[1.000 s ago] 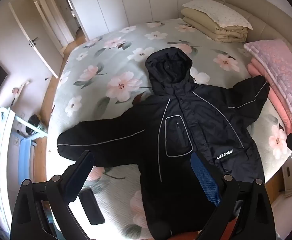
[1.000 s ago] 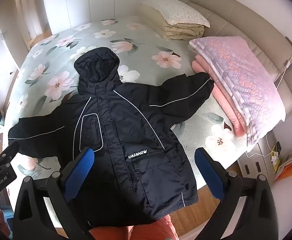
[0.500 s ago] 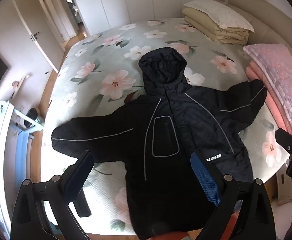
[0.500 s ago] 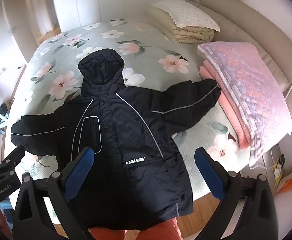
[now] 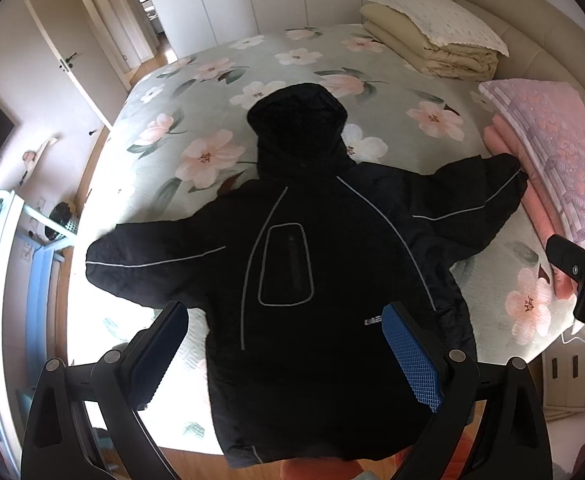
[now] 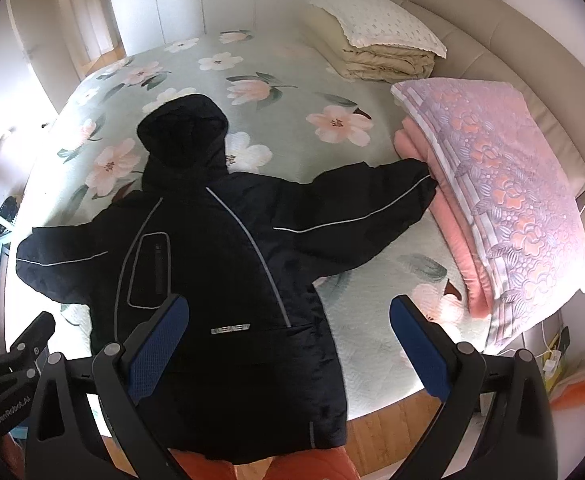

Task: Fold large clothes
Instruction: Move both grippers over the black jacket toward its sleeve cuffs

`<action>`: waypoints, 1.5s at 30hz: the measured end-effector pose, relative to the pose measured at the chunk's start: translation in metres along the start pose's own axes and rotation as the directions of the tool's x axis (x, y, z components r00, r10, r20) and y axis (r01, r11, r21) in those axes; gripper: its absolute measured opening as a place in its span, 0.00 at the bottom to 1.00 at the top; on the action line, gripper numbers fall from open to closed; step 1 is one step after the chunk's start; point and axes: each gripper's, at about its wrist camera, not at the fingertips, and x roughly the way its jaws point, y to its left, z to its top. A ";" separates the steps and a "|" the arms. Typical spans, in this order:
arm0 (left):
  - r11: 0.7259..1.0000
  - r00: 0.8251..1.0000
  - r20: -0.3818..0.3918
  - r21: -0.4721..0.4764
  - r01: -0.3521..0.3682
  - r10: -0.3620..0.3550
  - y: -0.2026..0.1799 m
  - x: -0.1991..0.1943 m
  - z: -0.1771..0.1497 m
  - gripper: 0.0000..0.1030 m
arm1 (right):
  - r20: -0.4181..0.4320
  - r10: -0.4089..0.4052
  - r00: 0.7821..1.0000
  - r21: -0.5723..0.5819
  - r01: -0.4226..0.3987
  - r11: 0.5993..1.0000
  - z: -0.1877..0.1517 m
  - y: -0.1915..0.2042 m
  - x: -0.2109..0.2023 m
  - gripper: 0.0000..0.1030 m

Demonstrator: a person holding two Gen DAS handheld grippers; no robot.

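The black hooded jacket [image 5: 292, 264] lies spread face-up on the flowered bed [image 5: 196, 92] just ahead of both wide-open, empty jaws, and looks puffy, soft and slick, so I'd pinch a sleeve cuff [image 6: 416, 184] or hem.

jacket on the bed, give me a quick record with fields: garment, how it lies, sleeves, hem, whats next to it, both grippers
garment: black hooded jacket
how it lies: front up, spread flat on the flowered bed, hood pointing away from the cameras
sleeves: both spread out sideways; one cuff reaches the pink folded blanket
hem: hangs over the near edge of the bed
other bedding: beige folded quilt with a pillow on top
left gripper: open, above the jacket's lower part, holding nothing
right gripper: open, holding nothing
fold progress: not started
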 end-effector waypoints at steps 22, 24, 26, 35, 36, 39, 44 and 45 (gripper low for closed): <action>1.000 0.998 -0.059 0.002 0.001 -0.001 -0.097 0.020 0.001 0.95 | -0.056 -0.005 0.998 -0.021 0.004 1.000 0.006 -0.101 0.040 0.98; 1.000 0.998 -0.061 0.007 -0.001 0.002 -0.105 0.019 0.000 0.95 | -0.055 -0.003 0.998 -0.020 0.002 1.000 0.007 -0.107 0.042 0.98; 1.000 0.998 -0.064 0.013 -0.006 0.006 -0.113 0.019 -0.002 0.95 | -0.054 0.000 0.999 -0.022 -0.001 1.000 0.009 -0.112 0.044 0.98; 0.999 0.996 -0.081 0.029 -0.028 0.030 -0.125 0.018 0.002 0.95 | -0.063 0.032 0.998 -0.014 -0.033 0.999 0.016 -0.124 0.052 0.98; 0.999 0.996 -0.085 0.029 -0.030 0.033 -0.125 0.020 0.003 0.95 | -0.065 0.033 0.997 -0.014 -0.034 0.999 0.016 -0.124 0.054 0.98; 0.999 0.995 -0.094 0.031 -0.035 0.038 -0.124 0.024 0.004 0.95 | -0.079 0.037 0.996 -0.012 -0.038 0.999 0.017 -0.125 0.060 0.98; 0.999 0.993 -0.108 0.034 -0.040 0.044 -0.127 0.029 0.007 0.95 | -0.097 0.046 0.994 -0.007 -0.047 0.999 0.019 -0.129 0.070 0.98; 0.999 0.993 -0.109 0.035 -0.041 0.045 -0.128 0.030 0.008 0.95 | -0.100 0.045 0.994 -0.008 -0.046 0.999 0.020 -0.129 0.072 0.98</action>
